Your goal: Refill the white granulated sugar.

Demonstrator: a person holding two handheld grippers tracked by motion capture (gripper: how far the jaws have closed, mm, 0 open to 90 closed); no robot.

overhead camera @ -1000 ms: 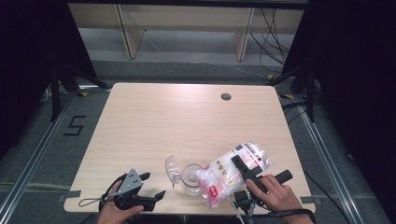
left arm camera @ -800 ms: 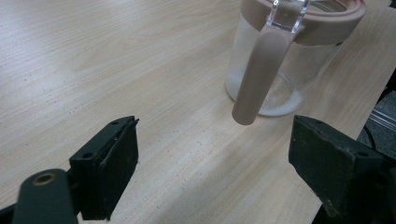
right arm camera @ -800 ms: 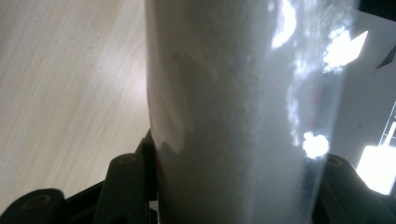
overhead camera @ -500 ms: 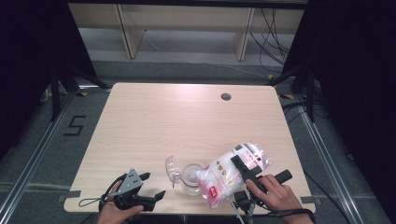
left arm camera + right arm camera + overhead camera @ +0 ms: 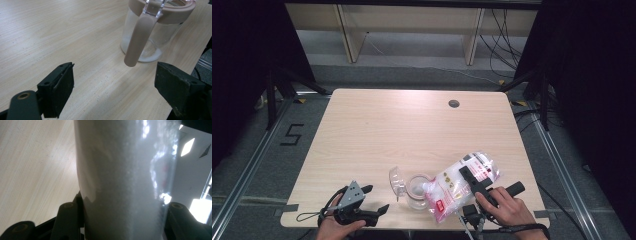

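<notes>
A clear glass jar (image 5: 416, 189) with a beige rim stands near the table's front edge, its clear lid (image 5: 397, 181) flipped open to the left. My right gripper (image 5: 468, 176) is shut on a plastic bag of white granules (image 5: 464, 180), held tilted with its lower end over the jar's mouth. In the right gripper view the bag (image 5: 125, 180) is pressed between both jaws of the right gripper (image 5: 122, 207). My left gripper (image 5: 374, 199) rests open at the front left, apart from the jar. In the left gripper view the left gripper (image 5: 113, 72) faces the jar (image 5: 155, 30) and its beige latch (image 5: 138, 37).
The pale wooden table (image 5: 412, 130) has a round cable hole (image 5: 454, 103) at the back right. A wooden shelf unit (image 5: 412, 30) stands beyond the far edge, with cables on the floor. The jar sits close to the front edge.
</notes>
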